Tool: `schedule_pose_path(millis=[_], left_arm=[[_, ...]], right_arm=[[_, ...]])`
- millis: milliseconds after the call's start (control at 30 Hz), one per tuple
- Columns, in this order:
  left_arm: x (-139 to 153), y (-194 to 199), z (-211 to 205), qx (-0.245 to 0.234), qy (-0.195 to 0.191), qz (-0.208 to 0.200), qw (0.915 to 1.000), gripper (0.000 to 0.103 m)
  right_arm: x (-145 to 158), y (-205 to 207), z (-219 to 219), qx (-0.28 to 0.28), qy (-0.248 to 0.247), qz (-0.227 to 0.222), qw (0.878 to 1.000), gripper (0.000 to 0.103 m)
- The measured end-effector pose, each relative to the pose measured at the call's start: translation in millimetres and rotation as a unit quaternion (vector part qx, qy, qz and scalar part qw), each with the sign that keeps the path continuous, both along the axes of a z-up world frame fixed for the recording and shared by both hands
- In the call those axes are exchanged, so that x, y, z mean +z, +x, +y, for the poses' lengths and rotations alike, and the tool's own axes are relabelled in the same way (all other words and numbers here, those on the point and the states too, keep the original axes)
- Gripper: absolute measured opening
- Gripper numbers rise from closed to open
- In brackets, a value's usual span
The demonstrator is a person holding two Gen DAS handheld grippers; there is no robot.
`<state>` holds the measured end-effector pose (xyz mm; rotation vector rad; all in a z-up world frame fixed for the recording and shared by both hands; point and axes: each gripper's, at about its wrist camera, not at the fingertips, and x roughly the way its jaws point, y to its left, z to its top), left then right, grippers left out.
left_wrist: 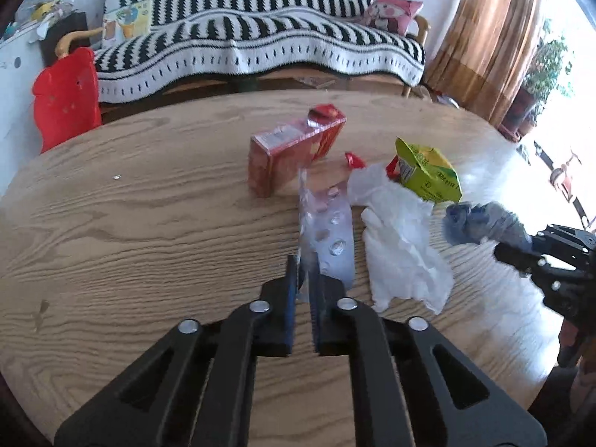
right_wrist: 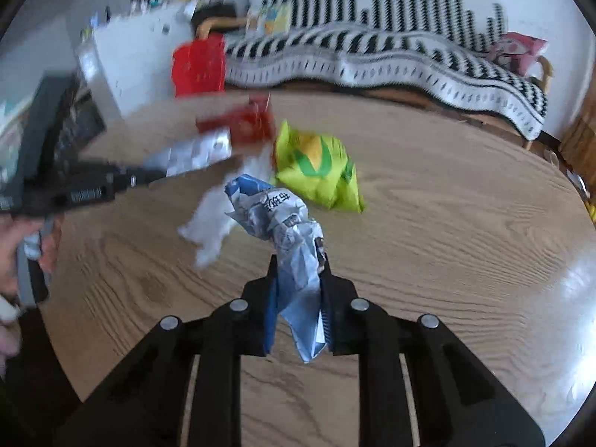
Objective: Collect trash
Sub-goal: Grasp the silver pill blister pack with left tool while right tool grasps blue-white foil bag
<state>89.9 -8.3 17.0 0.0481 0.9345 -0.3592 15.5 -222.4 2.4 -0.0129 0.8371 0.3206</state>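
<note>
My left gripper (left_wrist: pixel 304 266) is shut on a silver blister pack (left_wrist: pixel 327 231) and holds it over the wooden table (left_wrist: pixel 149 231). My right gripper (right_wrist: pixel 298 264) is shut on a crumpled blue and white wrapper (right_wrist: pixel 277 219); the wrapper also shows in the left wrist view (left_wrist: pixel 480 223). On the table lie a red carton (left_wrist: pixel 294 149), a white tissue (left_wrist: pixel 398 246) and a green and yellow snack bag (left_wrist: pixel 428 171). In the right wrist view the snack bag (right_wrist: pixel 320 171), the tissue (right_wrist: pixel 212 231), the blister pack (right_wrist: pixel 193 156) and the red carton (right_wrist: pixel 242 123) show blurred.
A sofa with a black and white striped blanket (left_wrist: pixel 260 41) stands behind the table. A red bag (left_wrist: pixel 67 97) hangs at the far left. A curtain (left_wrist: pixel 491 29) is at the right. A dark box (right_wrist: pixel 41 130) sits at the left.
</note>
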Motion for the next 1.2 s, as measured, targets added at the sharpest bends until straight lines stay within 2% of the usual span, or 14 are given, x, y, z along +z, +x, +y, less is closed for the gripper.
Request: schedule_pose_path(millis=[100,200,433,500,533,567,700,733,800,867,933,967,1033,1200], left_arm=[[6.3,-12.3,2.9,0.007,-0.006,-0.008,0.9999,0.005],[11.5,-22.9,3.1,0.009,-0.006,-0.016,0.9998,0.000],[4.0,-29.3,-1.8,0.000,0.008,-0.005,1.0000,0.002],[0.7,-26.2,-2.3,0.003,0.012,0.000,0.9999,0.023],[0.6,-24.2,-1.7,0.008,0.009,0.001,0.9999,0.056],[2.9,-22.9,-0.1,0.021,0.003,-0.005,0.9998,0.082],[12.5,-21.0,-1.1,0.025,-0.028,-0.025,0.9990,0.083],[11.3,-18.7,-4.7,0.022,-0.021,-0.026,0.9992,0.083],[5.1,-10.2,-14.3,0.010,-0.004,-0.025,0.9996,0.070],[-3.3,1.3,-21.6,0.006,0.008,-0.012,0.9999,0.048],[-13.1,10.7,-25.8,0.007,0.012,0.000,0.9999,0.037],[-16.8,14.1,-27.2,0.004,0.015,0.003,0.9999,0.022],[-23.4,18.5,-28.3,-0.001,0.012,0.015,0.9998,0.003],[-23.9,16.3,-26.7,-0.006,0.004,0.017,0.9998,0.003]], right_arm=[[16.4,-10.6,-15.7,-0.037,0.035,-0.025,0.998,0.020],[20.2,-16.0,-29.4,-0.063,0.060,-0.022,0.996,0.019],[20.6,-21.9,-33.4,-0.073,0.064,-0.007,0.995,0.020],[23.6,-23.8,-33.9,-0.073,0.071,-0.010,0.995,0.020],[24.1,-23.2,-34.0,-0.072,0.072,-0.013,0.995,0.020],[23.9,-22.6,-33.8,-0.070,0.071,-0.013,0.995,0.020],[18.1,-17.5,-32.1,-0.065,0.059,-0.003,0.996,0.020],[17.0,-16.2,-33.0,-0.065,0.059,-0.001,0.996,0.020],[16.6,-14.9,-35.5,-0.066,0.065,0.000,0.996,0.020],[16.5,-13.3,-35.7,-0.063,0.067,-0.001,0.996,0.020],[15.7,-11.6,-33.9,-0.060,0.061,0.000,0.996,0.020],[14.0,-9.9,-33.8,-0.059,0.057,0.002,0.997,0.020],[10.5,-6.4,-35.0,-0.059,0.055,0.008,0.997,0.020],[9.1,-5.5,-43.2,-0.067,0.069,0.010,0.995,0.020]])
